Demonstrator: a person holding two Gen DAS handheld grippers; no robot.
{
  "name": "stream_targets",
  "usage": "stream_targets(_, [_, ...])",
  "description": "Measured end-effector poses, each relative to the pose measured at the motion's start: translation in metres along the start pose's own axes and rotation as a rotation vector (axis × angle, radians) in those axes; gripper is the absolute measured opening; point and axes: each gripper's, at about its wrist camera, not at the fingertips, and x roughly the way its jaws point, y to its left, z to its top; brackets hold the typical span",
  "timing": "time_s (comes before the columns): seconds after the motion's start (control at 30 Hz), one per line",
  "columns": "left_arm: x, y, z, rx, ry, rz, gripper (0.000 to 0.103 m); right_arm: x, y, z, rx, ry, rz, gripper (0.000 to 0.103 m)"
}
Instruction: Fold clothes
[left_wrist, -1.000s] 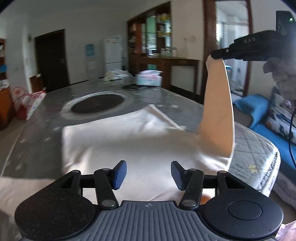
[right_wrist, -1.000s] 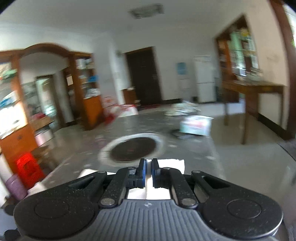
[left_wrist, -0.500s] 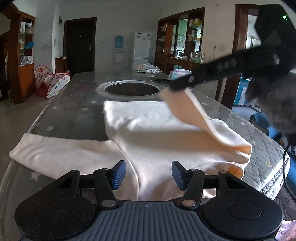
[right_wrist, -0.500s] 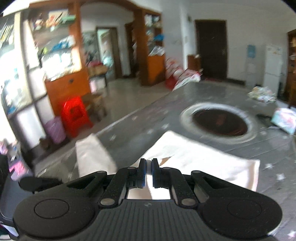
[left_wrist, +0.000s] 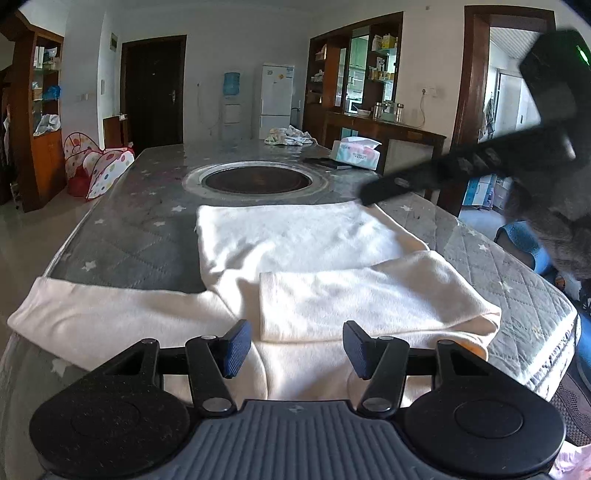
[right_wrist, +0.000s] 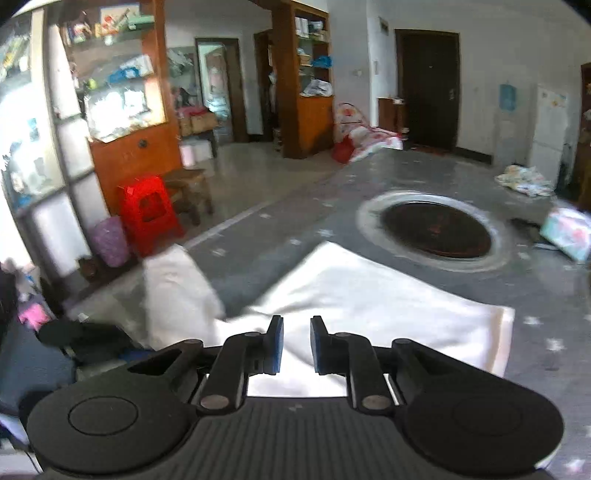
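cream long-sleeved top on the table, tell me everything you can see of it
The cream long-sleeved top is soft, knit-looking fabric, lying flat on the grey quilted star-print table cover. One sleeve is folded across the body. The other sleeve lies stretched out sideways toward the table's edge. The right hand-held gripper, jaws opening, is above its far corner with cloth showing in the gap. The left hand-held gripper is open over its near edge.

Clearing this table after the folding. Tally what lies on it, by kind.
Cream garment: 1
Tissue pack: 1
Crumpled patterned cloth: 1
Flat dark item by the tissues, too small to identify: 1
Total: 4
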Motion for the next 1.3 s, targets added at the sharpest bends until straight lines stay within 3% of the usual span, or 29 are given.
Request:
stream_targets(0.23, [0.019,-0.010,0.011,0.019,0.005,-0.028,0.057,-0.017,-0.029,-0.060,0.009,0.140,-0.069,0.016])
stream_targets(0.43, [0.041,-0.016,0.011,0.023,0.058,-0.039,0.057,-0.023,-0.027,-0.102,0.025,0.167,-0.067,0.016])
stream_targets(0.53, [0.045,-0.014,0.007,0.026,0.071,-0.032,0.057,-0.025,-0.030,-0.097,0.019,0.141,-0.066,0.017])
stream_targets(0.63, [0.046,-0.012,0.007,0.024,0.071,-0.028,0.057,-0.024,-0.039,-0.085,0.031,0.109,-0.087,0.025])
stream_targets(0.87, [0.045,-0.014,0.005,0.038,0.069,-0.016,0.057,-0.008,-0.077,-0.082,0.225,0.044,-0.132,0.025])
stream_targets(1.03, [0.042,-0.011,0.004,0.041,0.070,-0.002,0.057,0.005,-0.072,-0.089,0.159,0.082,-0.208,0.030])
stream_targets(1.13, [0.036,-0.005,0.004,0.018,0.066,0.007,0.057,-0.002,-0.066,-0.082,0.136,0.055,-0.227,0.030])
stream_targets(1.3, [0.019,0.011,0.006,-0.041,0.023,0.048,0.057,0.002,-0.050,-0.072,0.073,0.019,-0.185,0.031])
